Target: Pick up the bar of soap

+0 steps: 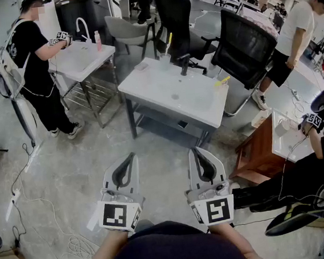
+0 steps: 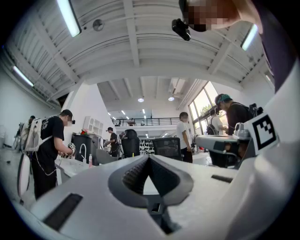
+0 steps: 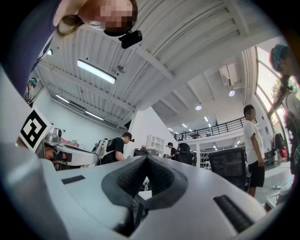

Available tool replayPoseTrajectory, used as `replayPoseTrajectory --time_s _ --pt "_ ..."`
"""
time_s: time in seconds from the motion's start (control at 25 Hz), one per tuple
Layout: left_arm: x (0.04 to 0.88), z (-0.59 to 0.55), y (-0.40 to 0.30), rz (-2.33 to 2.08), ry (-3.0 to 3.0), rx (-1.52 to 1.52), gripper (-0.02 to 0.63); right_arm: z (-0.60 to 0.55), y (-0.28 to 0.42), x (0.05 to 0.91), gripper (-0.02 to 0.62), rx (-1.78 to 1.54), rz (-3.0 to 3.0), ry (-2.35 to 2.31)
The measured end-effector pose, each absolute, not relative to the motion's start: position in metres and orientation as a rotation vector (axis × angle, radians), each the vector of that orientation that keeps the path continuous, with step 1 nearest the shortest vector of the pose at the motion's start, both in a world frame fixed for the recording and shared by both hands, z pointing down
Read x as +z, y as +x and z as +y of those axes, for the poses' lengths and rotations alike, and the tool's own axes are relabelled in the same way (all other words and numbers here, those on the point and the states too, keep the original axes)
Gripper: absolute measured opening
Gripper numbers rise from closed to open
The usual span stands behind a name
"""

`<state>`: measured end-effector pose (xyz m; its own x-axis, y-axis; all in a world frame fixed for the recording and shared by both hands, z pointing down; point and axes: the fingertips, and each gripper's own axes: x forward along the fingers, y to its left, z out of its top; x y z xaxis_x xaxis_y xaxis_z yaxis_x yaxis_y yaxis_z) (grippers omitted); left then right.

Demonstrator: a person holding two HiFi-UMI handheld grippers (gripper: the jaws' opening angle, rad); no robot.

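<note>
- Worktop [image 1: 145,86] w/ white top stands at 12 o'clock from me, well apart from both grippers.
- Basin [image 1: 192,100] sunk into its middle; only the drain shows in it.
- Clear cup [image 1: 164,58] at far edge, approx 12 o'clock, w/ a yellow stick [image 1: 169,40] leaning in it.
- Soap: small flat pale block [image 1: 141,66] at worktop's far-left corner, approx 11 o'clock, apart from the cup. It's prob. the bar, too small to be sure.
- 2nd worktop [image 1: 72,65] at 10 o'clock has its own sink, a white tap [image 1: 82,26] and a pink bottle [image 1: 98,40]; label unreadable.
- Writing: none I can read. Only black-and-white square markers [image 1: 118,214] on my gripper cubes.
- My left gripper [image 1: 132,156]: closed tight, jaw tips meet, nothing btwn them, held low by my body.
- My right gripper [image 1: 196,150]: same, fully closed, holding nothing, just beside the left.
</note>
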<state>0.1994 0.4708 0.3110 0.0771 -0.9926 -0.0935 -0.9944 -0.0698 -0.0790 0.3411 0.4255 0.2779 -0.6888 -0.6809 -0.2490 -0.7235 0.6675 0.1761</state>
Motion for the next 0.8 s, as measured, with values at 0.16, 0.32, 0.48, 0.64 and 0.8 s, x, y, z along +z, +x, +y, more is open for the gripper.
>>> replayPoseTrajectory --time_s 0.16,0.32,0.48,0.64,0.8 --pt "0.309 0.498 0.222 2.01 -2.235 -0.002 0.0 0.452 0.35 0.288 0.015 0.354 2.691 -1.192" --pt "0.315 0.518 0.231 2.018 -2.251 -0.015 0.0 0.469 0.354 0.295 0.015 0.322 2.69 -1.204" --pt "0.308 0.524 0.229 2.038 -2.25 0.02 0.0 0.476 0.355 0.29 0.015 0.348 2.699 -1.188" --pt "0.308 0.524 0.231 2.026 -2.233 0.037 0.0 0.472 0.358 0.294 0.015 0.348 2.695 -1.191" --pt "0.314 0.513 0.224 2.018 -2.223 0.025 0.0 0.465 0.349 0.296 0.015 0.38 2.739 -1.151"
